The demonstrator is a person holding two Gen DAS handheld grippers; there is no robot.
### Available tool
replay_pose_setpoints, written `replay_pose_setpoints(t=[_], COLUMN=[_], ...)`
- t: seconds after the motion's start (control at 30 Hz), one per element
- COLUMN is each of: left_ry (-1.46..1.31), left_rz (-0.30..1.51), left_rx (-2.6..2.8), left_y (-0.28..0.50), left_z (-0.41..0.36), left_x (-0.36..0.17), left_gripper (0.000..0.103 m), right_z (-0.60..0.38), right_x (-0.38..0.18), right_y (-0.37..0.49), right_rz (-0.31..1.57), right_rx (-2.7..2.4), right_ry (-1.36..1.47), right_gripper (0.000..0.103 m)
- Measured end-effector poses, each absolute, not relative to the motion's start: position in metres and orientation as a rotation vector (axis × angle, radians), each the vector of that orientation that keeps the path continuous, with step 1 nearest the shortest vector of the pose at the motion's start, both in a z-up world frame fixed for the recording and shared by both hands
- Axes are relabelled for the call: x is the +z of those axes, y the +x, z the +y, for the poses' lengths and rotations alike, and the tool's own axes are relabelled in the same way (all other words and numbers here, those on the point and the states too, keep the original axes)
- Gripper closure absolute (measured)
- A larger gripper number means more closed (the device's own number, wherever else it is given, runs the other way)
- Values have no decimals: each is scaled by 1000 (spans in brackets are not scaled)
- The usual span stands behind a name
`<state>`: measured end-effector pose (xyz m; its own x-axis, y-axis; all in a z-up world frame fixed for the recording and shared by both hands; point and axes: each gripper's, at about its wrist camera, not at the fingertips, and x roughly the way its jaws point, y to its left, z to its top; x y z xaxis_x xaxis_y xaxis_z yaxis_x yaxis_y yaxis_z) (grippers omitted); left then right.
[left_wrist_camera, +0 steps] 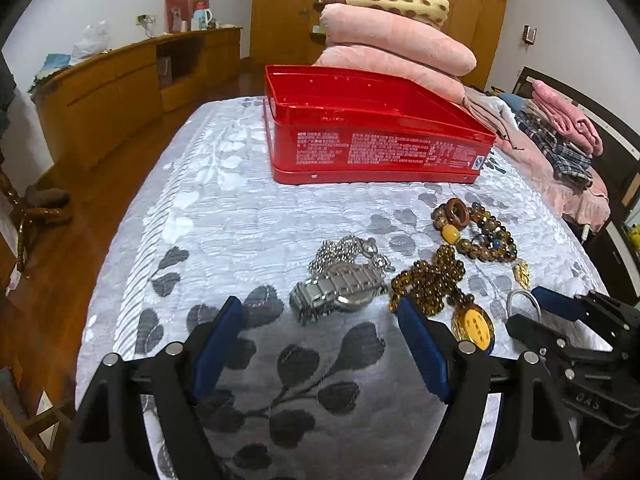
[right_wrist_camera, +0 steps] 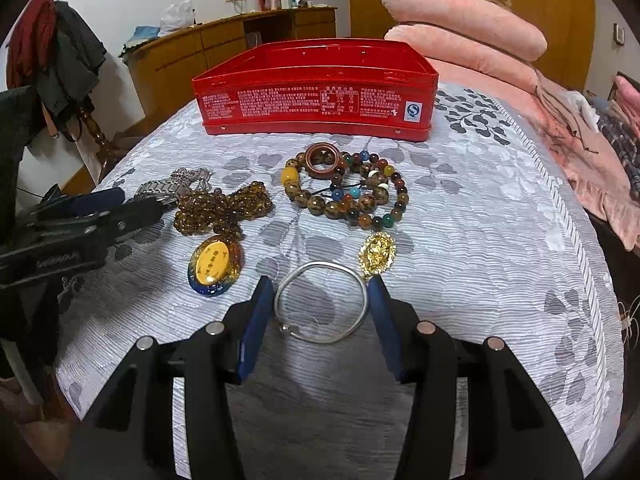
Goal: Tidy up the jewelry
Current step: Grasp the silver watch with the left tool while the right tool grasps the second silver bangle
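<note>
Right now the right gripper (right_wrist_camera: 320, 304) straddles the silver bangle (right_wrist_camera: 322, 306), which lies flat on the grey leaf-patterned bedspread (right_wrist_camera: 480, 240); its jaws stand about half open, a blue pad just beside each side of the ring, and I cannot tell whether either pad touches it. Being thin, smooth and flat against soft cloth, the bangle could well skate out from between the pads or tip up on edge as they squeeze, or the tips may pinch a fold of bedspread with it. At about one o'clock from the bangle the gold filigree pendant (right_wrist_camera: 377, 254) sits just beside the right-hand fingertip, so a small drift could catch it and drag the bead bracelets (right_wrist_camera: 348, 192) it seems tied to. The oval yellow pendant (right_wrist_camera: 214, 266) at ten o'clock is near too. The left gripper (left_wrist_camera: 320, 320) hovers wide open and empty before the steel watch (left_wrist_camera: 340, 292). The red tin (right_wrist_camera: 316, 96), at twelve o'clock, is well apart, so a weak grip risks a drop on the way.
</note>
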<state>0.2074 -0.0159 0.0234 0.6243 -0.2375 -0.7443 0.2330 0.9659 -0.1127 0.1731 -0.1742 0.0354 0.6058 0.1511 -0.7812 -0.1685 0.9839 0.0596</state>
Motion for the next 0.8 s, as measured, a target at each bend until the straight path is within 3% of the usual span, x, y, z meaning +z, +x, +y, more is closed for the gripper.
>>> replay_pose_setpoints(t=[0.1, 0.27, 0.4, 0.7, 0.8], left_ry=[-28, -59, -46, -69, -48], left_rz=[885, 886, 871, 894, 883], left_rx=[-297, -346, -357, -397, -376], left_y=[217, 220, 212, 180, 181], left_z=[-15, -12, -13, -11, -16], left_x=[19, 20, 22, 28, 29], left_gripper=[28, 57, 68, 70, 57], right_z=[-176, -178, -178, -179, -179], right_x=[35, 35, 35, 34, 34], right_y=[173, 175, 175, 175, 175], right_rz=[901, 899, 899, 898, 898], right_rx=[189, 195, 198, 199, 199], right_ry=[-14, -1, 3, 7, 7], right_gripper=[55, 55, 55, 55, 55])
